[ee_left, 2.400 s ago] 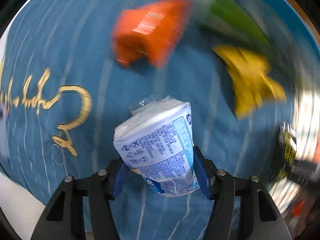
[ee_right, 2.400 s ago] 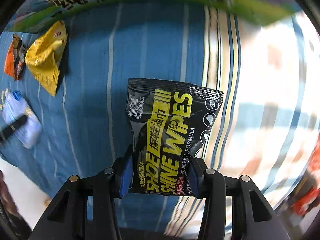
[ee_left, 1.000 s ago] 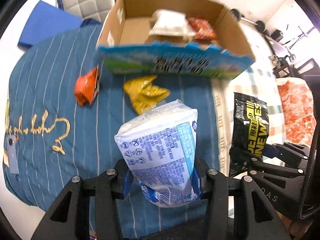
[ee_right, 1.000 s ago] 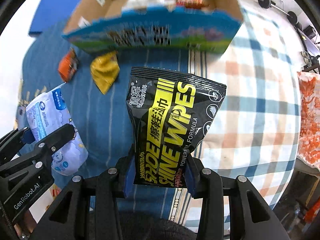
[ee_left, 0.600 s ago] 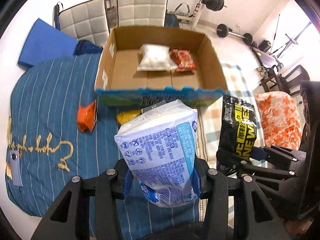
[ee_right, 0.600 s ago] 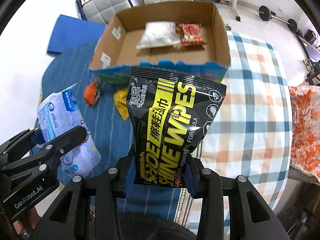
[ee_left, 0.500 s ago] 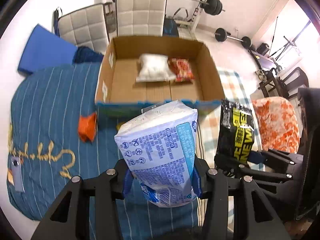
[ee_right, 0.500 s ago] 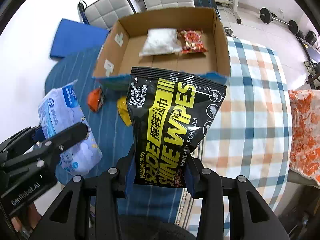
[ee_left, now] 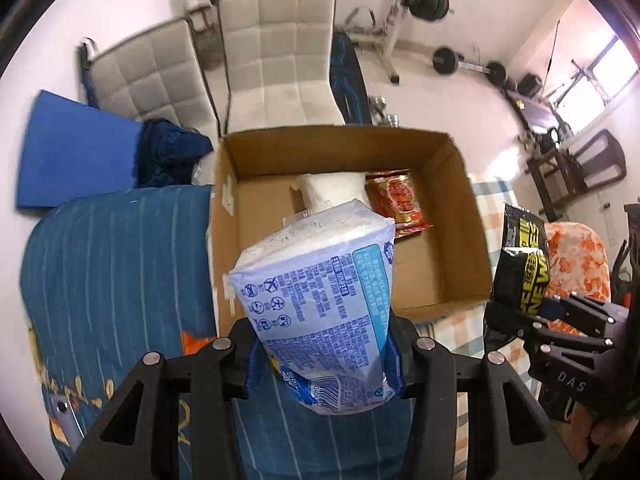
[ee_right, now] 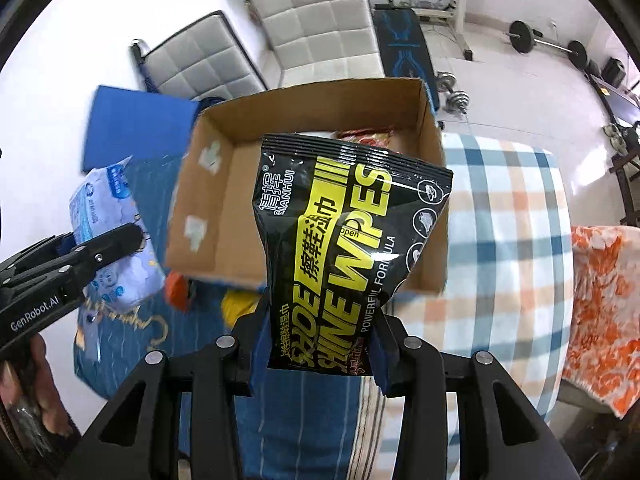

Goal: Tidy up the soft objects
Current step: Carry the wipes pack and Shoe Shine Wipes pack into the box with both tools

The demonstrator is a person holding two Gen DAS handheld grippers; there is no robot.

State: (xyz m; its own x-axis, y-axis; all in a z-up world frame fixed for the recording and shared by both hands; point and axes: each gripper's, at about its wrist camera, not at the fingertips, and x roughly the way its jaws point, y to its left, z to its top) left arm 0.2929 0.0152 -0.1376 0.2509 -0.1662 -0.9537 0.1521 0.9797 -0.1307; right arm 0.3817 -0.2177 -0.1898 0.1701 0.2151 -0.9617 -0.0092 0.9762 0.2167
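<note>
— Packs, both lifted: my left gripper (ee_left: 324, 364) clamps a white-and-blue plastic tissue pack (ee_left: 320, 300); my right gripper (ee_right: 316, 350) clamps a black-and-yellow foil wipes pouch (ee_right: 344, 248).

— Position?

— I hold both above the near wall of an open brown cardboard box (ee_left: 440, 280), which contains a white bag (ee_left: 332, 190) and a red snack packet (ee_left: 398, 200), on a blue striped bedspread (ee_left: 112, 264).
</note>
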